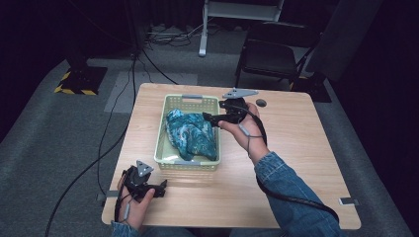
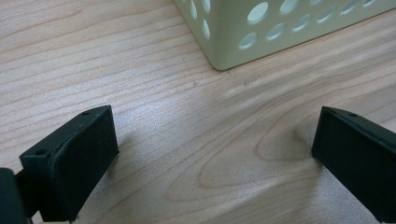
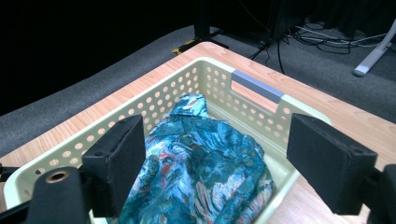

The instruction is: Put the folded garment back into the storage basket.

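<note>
My right hand-held gripper (image 3: 212,158) hangs over the basket (image 3: 177,81) with jaws wide apart and nothing between them. The patterned shirt (image 3: 201,163) lies bunched inside the basket, directly below. Risk: a pad could snag a loose fold and drag the shirt over the rim; a low pass could knock the light basket across the surface (image 1: 296,143). My left hand-held gripper (image 2: 210,163) rests open and empty on the surface beside the basket's near corner and could nudge it.
</note>
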A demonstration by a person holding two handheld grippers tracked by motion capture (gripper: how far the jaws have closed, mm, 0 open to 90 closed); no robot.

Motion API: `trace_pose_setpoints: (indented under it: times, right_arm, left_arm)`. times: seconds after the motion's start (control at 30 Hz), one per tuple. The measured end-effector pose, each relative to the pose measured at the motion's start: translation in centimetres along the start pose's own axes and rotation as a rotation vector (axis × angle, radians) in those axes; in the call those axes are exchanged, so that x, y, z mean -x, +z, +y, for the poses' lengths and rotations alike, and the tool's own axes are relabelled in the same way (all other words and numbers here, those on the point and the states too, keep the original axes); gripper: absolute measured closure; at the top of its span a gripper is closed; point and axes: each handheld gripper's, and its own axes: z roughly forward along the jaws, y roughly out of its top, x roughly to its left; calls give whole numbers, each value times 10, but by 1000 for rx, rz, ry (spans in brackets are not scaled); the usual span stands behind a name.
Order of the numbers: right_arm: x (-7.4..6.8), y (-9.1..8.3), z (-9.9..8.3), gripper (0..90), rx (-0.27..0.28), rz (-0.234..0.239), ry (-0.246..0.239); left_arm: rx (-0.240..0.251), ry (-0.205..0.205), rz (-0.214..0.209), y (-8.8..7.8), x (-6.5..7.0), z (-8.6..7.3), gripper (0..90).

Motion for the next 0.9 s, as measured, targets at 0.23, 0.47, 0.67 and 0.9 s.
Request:
trace_pose_setpoints:
  times: [0.23, 0.47, 0.67, 0.9]
  right_arm:
    - [5, -16, -1, 196, 11, -5, -7]
    - [10, -29, -3, 196, 17, -6, -9]
    - [13, -38, -5, 196, 18, -5, -19]
    - [15, -47, -6, 196, 16, -3, -28]
  left_arm:
    - [0, 0, 0, 0, 0, 0, 2]
    - [-1, 0, 0, 0, 0, 0, 2]
    - [-1, 1, 0, 0, 0, 0, 2]
    - [-1, 1, 0, 0, 0, 0, 2]
